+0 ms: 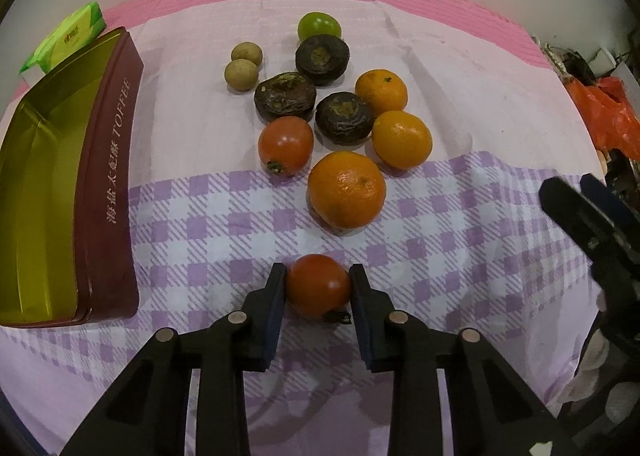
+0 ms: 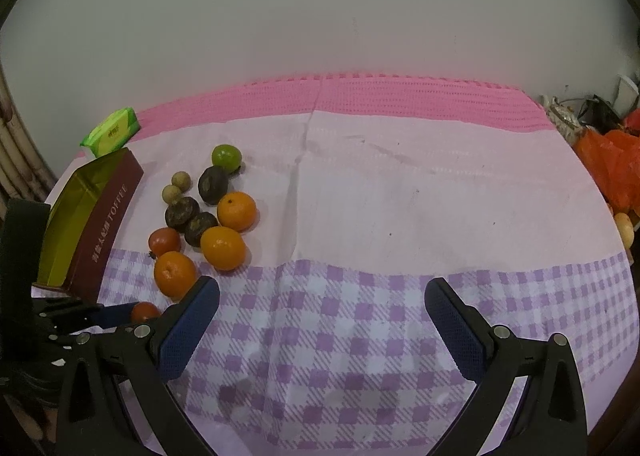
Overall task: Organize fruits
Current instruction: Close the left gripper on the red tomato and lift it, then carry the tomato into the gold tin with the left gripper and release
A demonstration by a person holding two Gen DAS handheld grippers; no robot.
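Note:
My left gripper (image 1: 318,274) is shut on a red tomato (image 1: 319,285) just above the checked cloth; the same tomato (image 2: 145,311) shows in the right wrist view. Beyond it lie a large orange (image 1: 346,189), a second tomato (image 1: 285,144), two smaller oranges (image 1: 402,139), three dark brown fruits (image 1: 344,118), two tan round fruits (image 1: 241,74) and a green fruit (image 1: 319,26). An open maroon toffee tin (image 1: 60,192) with a gold inside stands at the left. My right gripper (image 2: 322,292) is open and empty over the checked cloth, right of the fruit.
A green tissue pack (image 1: 66,36) lies behind the tin. An orange plastic bag (image 1: 608,112) and clutter sit past the table's right edge. A pink mat (image 2: 340,100) runs along the back by the wall.

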